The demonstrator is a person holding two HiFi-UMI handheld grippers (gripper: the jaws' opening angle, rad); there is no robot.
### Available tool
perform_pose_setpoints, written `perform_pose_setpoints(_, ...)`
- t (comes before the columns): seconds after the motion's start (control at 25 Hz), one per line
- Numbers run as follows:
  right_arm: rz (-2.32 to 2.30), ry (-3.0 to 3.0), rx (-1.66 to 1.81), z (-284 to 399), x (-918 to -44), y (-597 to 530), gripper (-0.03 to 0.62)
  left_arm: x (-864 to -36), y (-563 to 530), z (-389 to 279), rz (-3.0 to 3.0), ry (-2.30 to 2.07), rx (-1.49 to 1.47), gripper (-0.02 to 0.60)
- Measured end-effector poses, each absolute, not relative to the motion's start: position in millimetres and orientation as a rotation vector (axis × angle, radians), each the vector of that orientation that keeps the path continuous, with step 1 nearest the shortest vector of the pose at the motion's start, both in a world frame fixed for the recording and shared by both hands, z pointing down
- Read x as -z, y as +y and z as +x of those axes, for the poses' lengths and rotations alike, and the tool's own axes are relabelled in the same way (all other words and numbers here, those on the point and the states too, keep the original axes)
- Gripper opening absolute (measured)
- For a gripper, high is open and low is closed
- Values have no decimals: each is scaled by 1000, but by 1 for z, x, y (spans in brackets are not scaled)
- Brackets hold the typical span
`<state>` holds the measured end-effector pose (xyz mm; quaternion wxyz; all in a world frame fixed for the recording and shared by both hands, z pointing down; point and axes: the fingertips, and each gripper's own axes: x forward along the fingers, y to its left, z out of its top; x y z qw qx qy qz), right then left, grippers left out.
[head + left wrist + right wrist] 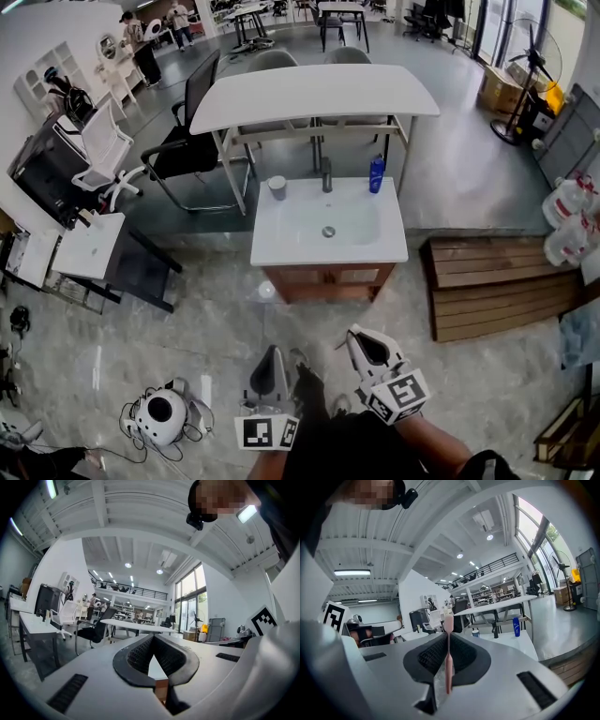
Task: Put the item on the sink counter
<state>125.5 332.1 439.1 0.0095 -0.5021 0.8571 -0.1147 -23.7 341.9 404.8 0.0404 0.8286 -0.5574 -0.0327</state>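
- The right gripper (364,345) has its fingers pressed onto a thin, pale pink plastic stick with a wider head, probably a toothbrush (448,660). It stands upright between them, head above the fingertips.
- The left gripper (270,367) has its fingers pressed together with nothing between them.
- The white sink counter on a wooden cabinet (281,242) is ahead across open floor, well apart from both grippers.
- Its tabletop already carries a blue bottle (376,174) and a grey cup (277,187) on either side of the dark tap (326,174).
- The pickup looks done, since the item is held. The carry to the counter, the set-down on a bare part of the tabletop and the release all appear left to do.
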Motion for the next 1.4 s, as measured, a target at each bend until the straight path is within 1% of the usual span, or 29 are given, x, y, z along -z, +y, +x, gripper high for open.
perform_pose_setpoints(0.36,-1615,2673,354,119,-445,256,15,-421,258,-31,2536,-1651,108,15)
perform_pose_setpoints(0.96,-1685,2658,328,60,-430,105,16,-407,94,-81,2596,-1536,134,15)
perform_pose_setpoints(1.4,-1724,2643,344,26,-432,32,16,-402,36,-117,2608,-1491,154,15)
